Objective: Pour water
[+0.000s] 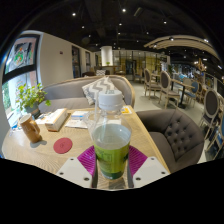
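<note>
The gripper (111, 170) is clenched on a bottle (110, 138) of greenish liquid — held upright above the tabletop (40, 148), cap on.

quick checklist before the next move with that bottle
1. Bottle between the tool pads: ok.
2. Both pads pressing on it: cannot tell, their contact is not visible.
3. Bottle upright: ok.
4. White cap still on: not ok for pouring.
5. Cup to pour into: a paper cup stands on the table off to the side, whether meant for this: cannot tell.
6. Liquid level: about half full, ok.
</note>
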Available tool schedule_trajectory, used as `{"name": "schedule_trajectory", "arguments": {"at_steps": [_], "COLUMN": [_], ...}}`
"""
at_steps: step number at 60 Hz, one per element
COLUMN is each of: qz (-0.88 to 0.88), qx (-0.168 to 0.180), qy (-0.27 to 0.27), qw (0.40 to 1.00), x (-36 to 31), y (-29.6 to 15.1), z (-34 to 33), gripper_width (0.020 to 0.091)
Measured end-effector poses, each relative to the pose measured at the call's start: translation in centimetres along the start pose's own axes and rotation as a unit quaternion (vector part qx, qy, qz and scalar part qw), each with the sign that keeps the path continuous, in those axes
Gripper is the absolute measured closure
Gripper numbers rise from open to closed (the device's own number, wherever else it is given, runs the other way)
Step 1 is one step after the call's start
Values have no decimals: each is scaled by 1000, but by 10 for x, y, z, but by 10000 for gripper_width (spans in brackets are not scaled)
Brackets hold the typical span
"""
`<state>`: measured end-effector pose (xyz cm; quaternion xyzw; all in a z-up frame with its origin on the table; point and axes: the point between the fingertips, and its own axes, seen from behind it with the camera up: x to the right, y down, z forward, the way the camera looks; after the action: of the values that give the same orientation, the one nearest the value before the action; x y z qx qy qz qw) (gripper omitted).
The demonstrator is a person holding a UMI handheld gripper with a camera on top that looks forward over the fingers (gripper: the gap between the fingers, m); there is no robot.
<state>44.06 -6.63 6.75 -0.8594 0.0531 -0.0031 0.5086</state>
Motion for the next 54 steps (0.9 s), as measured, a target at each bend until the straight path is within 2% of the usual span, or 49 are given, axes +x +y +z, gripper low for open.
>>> {"name": "schedule_trajectory", "arguments": {"at_steps": [15, 33, 43, 54], "qz": [-54, -228, -412, -624], "qx": [12, 24, 40, 32], "qy": [32, 141, 207, 243], "qw": [998, 963, 886, 742], "x": [-19, -69, -137, -217], "y": [-36, -113, -173, -199], "z": [-9, -27, -24, 4], "gripper_width": [702, 702, 702, 703]}}
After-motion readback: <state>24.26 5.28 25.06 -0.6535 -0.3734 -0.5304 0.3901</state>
